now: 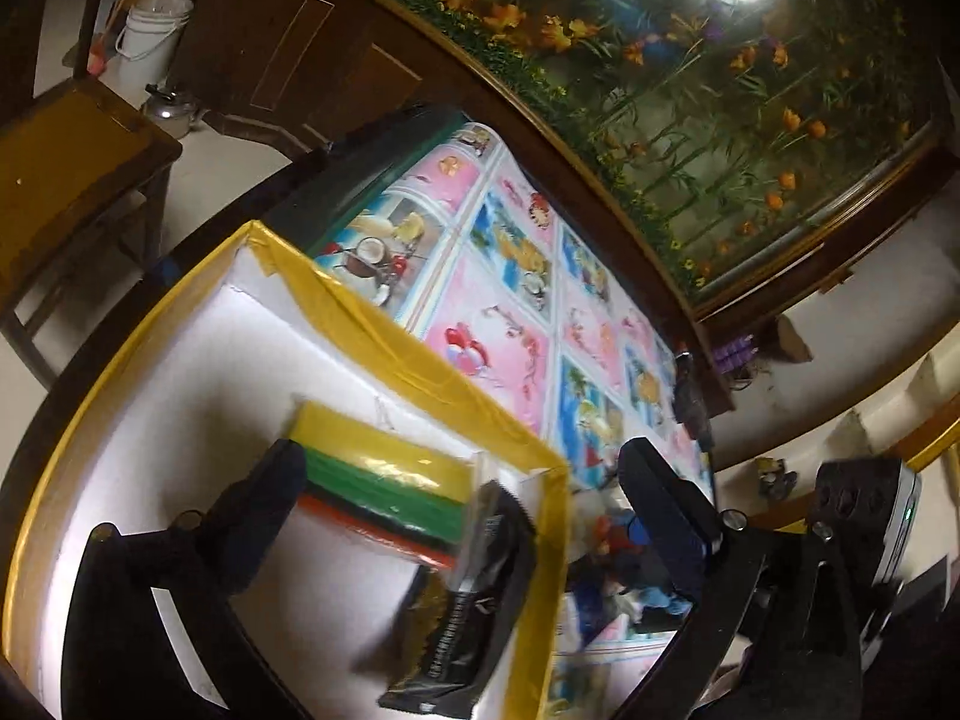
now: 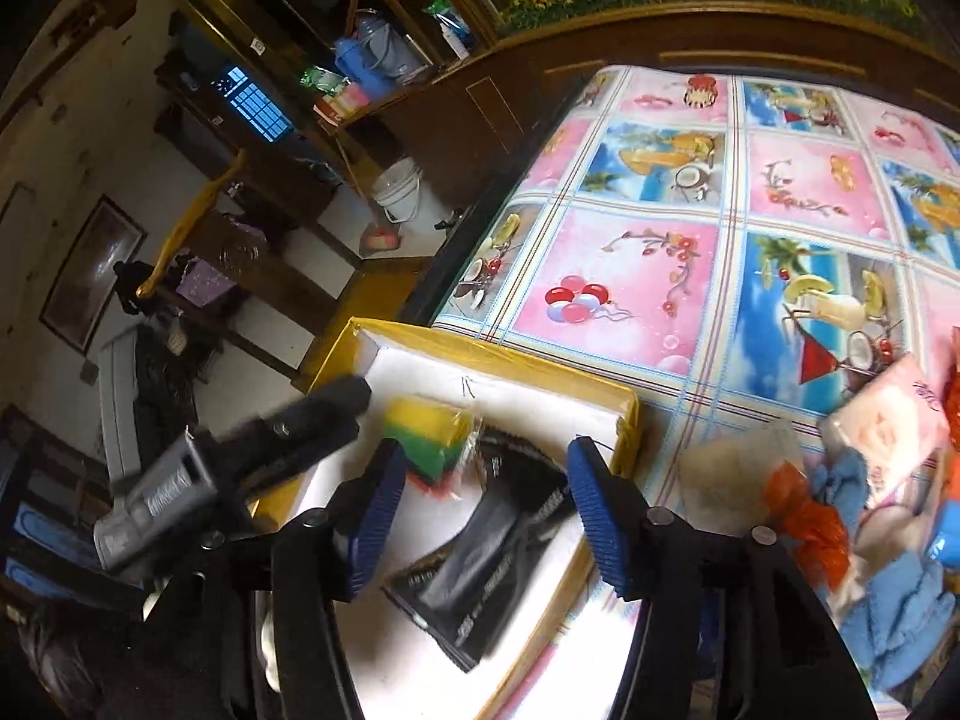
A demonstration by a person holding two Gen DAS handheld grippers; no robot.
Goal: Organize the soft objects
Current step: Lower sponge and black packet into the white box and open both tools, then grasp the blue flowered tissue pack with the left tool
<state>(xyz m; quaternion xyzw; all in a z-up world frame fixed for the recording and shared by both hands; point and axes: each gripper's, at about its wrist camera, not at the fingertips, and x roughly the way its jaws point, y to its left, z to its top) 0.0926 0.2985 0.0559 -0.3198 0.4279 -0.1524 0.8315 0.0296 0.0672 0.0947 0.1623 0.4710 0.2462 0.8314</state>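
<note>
A yellow-rimmed box with a white inside stands at the table's near left corner; it also shows in the right wrist view. In it lie a packet of yellow, green and red sponges and a black packet. My left gripper is open and empty, with one finger over the box and one outside its right wall. My right gripper is open and empty above the black packet. A heap of soft things lies right of the box: blue cloth, an orange bag, a pink pack.
The table has a glossy cloth with pink and blue fruit pictures. A dark wooden cabinet with a flower picture stands behind the table. A wooden chair and a white bucket are on the floor at left.
</note>
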